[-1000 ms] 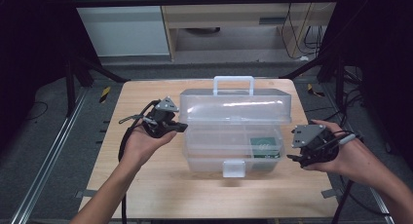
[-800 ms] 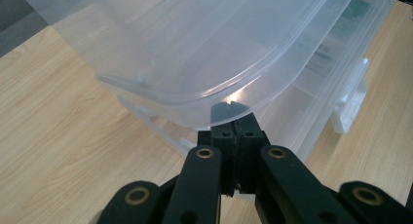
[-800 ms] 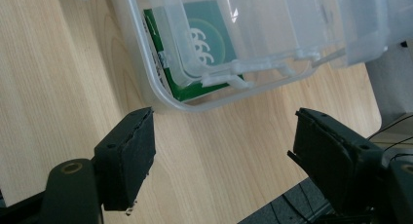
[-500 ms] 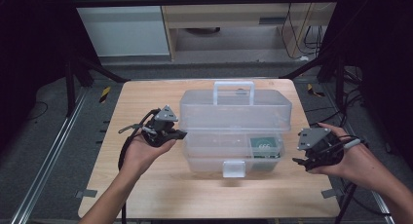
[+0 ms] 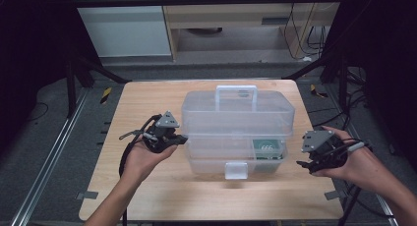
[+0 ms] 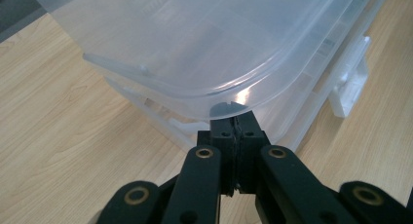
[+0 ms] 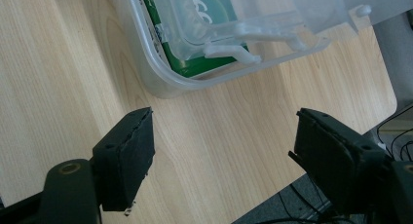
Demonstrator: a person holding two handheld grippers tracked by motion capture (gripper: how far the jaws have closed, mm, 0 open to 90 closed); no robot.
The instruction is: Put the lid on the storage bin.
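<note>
A clear plastic toolbox (image 5: 216, 159) with a white front latch (image 5: 236, 169) stands mid-table, its lid (image 5: 236, 115) with a carry handle (image 5: 237, 91) resting on top. A green packet (image 5: 268, 148) lies inside at the right end. My left gripper (image 5: 183, 137) is shut with nothing between its jaws, tips against the lid's left rim. In the left gripper view its closed tips (image 6: 235, 118) sit just under the lid's (image 6: 195, 48) corner. My right gripper (image 5: 301, 164) stands open beside the box's right end, apart from it. In the right gripper view its jaws (image 7: 224, 136) frame bare wood below the box (image 7: 160, 83) and packet (image 7: 195, 65).
The wooden table (image 5: 147, 103) has free room in front of and beside the box. Its right edge lies close behind my right hand. Metal rails (image 5: 54, 152) run along the floor at left, and cables (image 5: 344, 113) hang at right. Shelving stands behind the table.
The lid has settled lower onto the box. My left gripper has drifted slightly down the picture along the lid's left rim. The right gripper has barely shifted.
</note>
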